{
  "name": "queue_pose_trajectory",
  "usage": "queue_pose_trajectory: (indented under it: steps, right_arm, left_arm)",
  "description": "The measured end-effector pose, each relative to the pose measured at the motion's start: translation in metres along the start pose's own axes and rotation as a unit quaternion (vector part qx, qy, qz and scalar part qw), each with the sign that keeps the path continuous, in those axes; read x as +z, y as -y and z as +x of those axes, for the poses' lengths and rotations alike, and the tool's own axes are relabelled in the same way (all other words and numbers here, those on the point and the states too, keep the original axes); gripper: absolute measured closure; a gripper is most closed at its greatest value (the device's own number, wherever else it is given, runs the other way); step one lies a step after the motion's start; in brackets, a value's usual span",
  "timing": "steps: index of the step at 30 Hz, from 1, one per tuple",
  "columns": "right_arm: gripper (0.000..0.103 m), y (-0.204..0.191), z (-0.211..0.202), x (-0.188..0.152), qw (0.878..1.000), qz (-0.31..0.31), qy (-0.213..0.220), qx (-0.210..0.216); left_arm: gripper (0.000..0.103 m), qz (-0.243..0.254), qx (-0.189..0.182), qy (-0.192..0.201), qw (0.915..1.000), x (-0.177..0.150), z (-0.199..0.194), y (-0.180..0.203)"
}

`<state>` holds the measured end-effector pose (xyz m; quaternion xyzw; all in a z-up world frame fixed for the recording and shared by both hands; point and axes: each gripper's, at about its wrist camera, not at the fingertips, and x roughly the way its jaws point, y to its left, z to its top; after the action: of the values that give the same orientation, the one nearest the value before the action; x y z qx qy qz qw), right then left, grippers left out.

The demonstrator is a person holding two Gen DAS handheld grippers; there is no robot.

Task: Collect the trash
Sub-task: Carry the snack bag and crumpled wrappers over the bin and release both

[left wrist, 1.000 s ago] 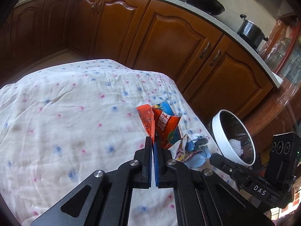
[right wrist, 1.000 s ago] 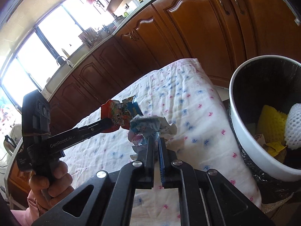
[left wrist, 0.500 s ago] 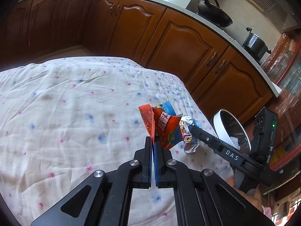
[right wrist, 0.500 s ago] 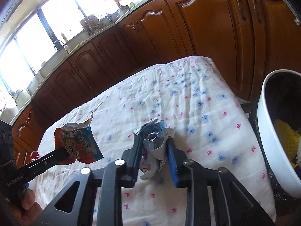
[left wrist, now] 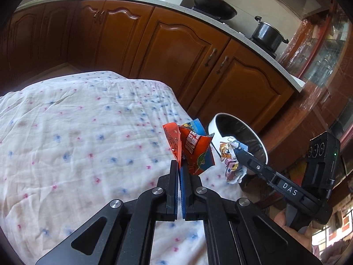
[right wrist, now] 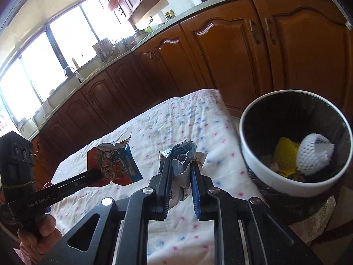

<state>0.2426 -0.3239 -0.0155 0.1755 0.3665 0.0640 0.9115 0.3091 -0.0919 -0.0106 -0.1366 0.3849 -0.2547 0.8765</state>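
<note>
My left gripper is shut on a red and blue snack wrapper and holds it above the table's right edge; the wrapper also shows in the right wrist view. My right gripper is shut on a crumpled cartoon-print wrapper, seen in the left wrist view just beside the bin. The white trash bin with a black liner stands off the table's right side and holds yellow and white foam netting.
The table carries a white cloth with blue and pink dots. Brown kitchen cabinets run behind the table and the bin. A wok and a pot sit on the counter.
Both grippers have lifted their wrappers and moved right toward the bin. The right gripper's crumpled wrapper now hangs close to the bin's rim.
</note>
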Motion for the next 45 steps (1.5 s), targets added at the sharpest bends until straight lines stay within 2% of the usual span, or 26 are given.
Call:
queue_pose_trajectory:
  steps: [7,14,45]
  right_arm:
    - [0.087,0.034,-0.045,-0.004,0.998,0.032,0.037,-0.025]
    - [0.086,0.057,-0.067,-0.009,0.996,0.052,0.054,-0.037]
    - [0.086,0.103,-0.098,-0.006,0.991,0.084,0.086,-0.057]
  left_arm:
    - [0.103,0.035,-0.002,-0.005,0.9994,0.001,0.013,0.035]
    - [0.103,0.06,0.0,-0.009,0.9981,0.0,0.025,0.058]
    - [0.103,0.126,-0.009,-0.021,0.9918,0.012,0.066,0.107]
